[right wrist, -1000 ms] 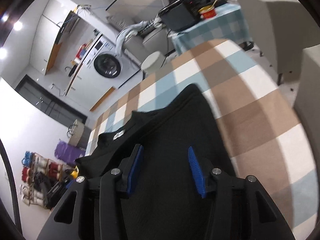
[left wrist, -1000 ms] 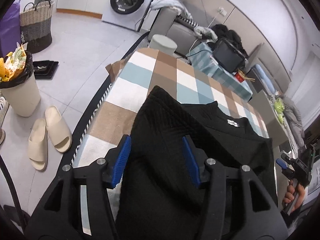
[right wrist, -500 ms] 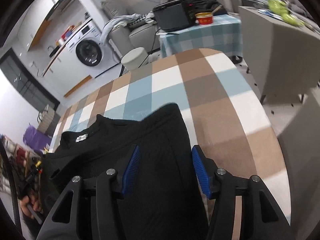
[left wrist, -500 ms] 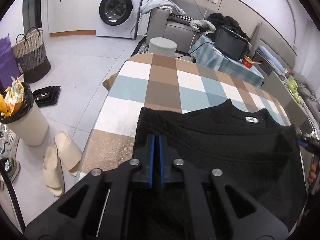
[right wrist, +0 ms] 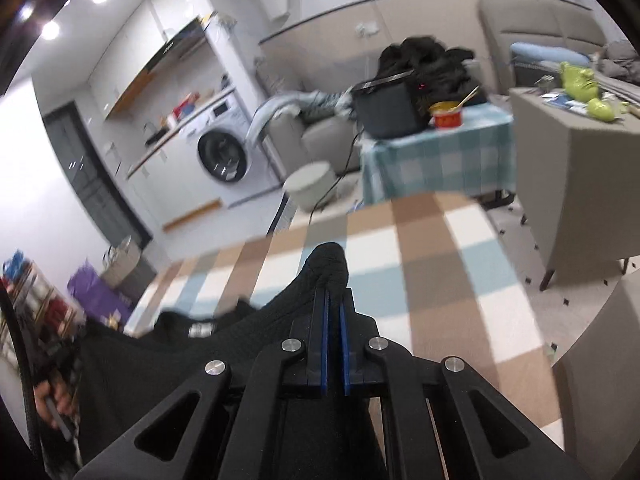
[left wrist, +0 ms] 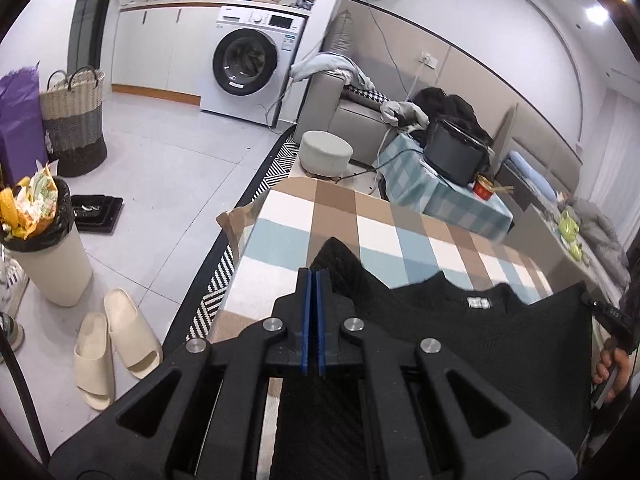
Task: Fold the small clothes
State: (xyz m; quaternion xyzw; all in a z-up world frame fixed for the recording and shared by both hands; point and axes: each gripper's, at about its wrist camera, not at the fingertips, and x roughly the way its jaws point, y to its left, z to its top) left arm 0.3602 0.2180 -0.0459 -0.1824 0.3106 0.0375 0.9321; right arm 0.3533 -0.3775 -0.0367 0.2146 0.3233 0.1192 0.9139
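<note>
A black knit garment [left wrist: 460, 332] with a white neck label [left wrist: 476, 303] lies partly on the checked tablecloth [left wrist: 336, 216]. My left gripper [left wrist: 313, 274] is shut on one corner of it, and a peak of cloth pokes out past the blue pads. My right gripper [right wrist: 334, 296] is shut on the opposite corner, with bunched black garment [right wrist: 326, 264] sticking out ahead of its pads. The garment's edge hangs stretched between the two grippers, raised off the table. The right gripper and its hand [left wrist: 612, 368] also show at the right edge of the left wrist view.
On the floor to the left are a full waste bin [left wrist: 44, 256], cream slippers [left wrist: 116, 336] and woven baskets [left wrist: 74, 120]. Beyond the table's far end stand a round stool [left wrist: 326, 152], a small table with a black appliance [left wrist: 456, 152], a sofa and a washing machine [left wrist: 244, 60].
Both grippers went from open around the garment to shut on it, the left first and then the right. Both rose a little, lifting the garment's near edge off the table.
</note>
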